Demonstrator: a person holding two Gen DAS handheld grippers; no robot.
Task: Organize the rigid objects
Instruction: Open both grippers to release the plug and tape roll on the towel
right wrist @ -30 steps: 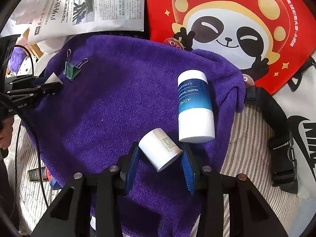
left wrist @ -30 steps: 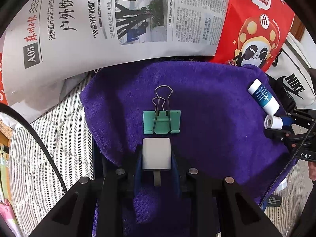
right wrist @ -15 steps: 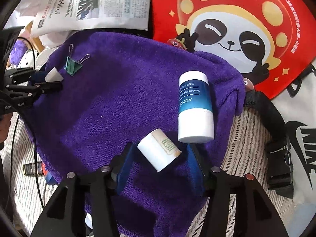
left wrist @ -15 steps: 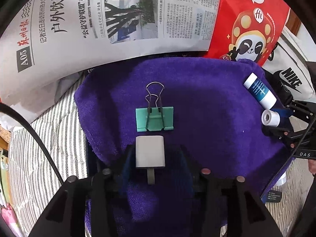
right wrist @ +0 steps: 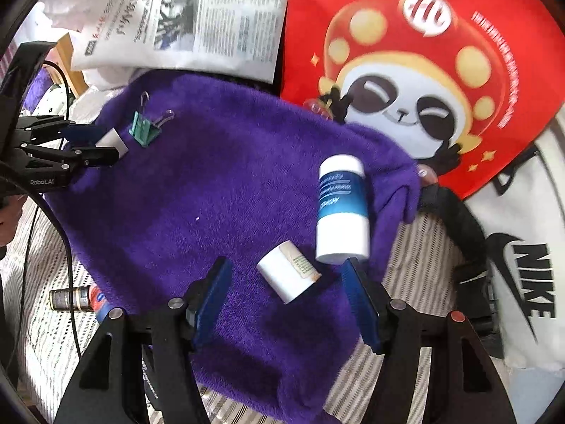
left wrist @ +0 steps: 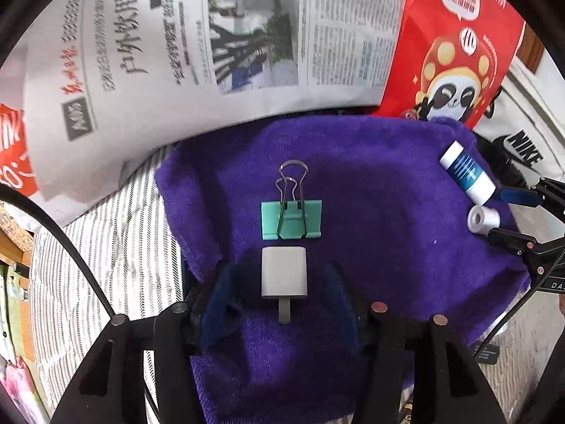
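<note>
Jaws on your left hand-held gripper [left wrist: 280, 291] have just been opening around a grey charger [left wrist: 284, 277]; your right hand-held gripper [right wrist: 287, 291] likewise, a white roll [right wrist: 287, 271] lying loose between.

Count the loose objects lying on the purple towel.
4: a green clip and a white charger at one end, a blue-white tube and a small white roll at the other. Folds could hide more.

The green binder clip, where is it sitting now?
The green binder clip lies on the purple towel, just beyond the white charger, near the towel's left side in the left wrist view.
</note>
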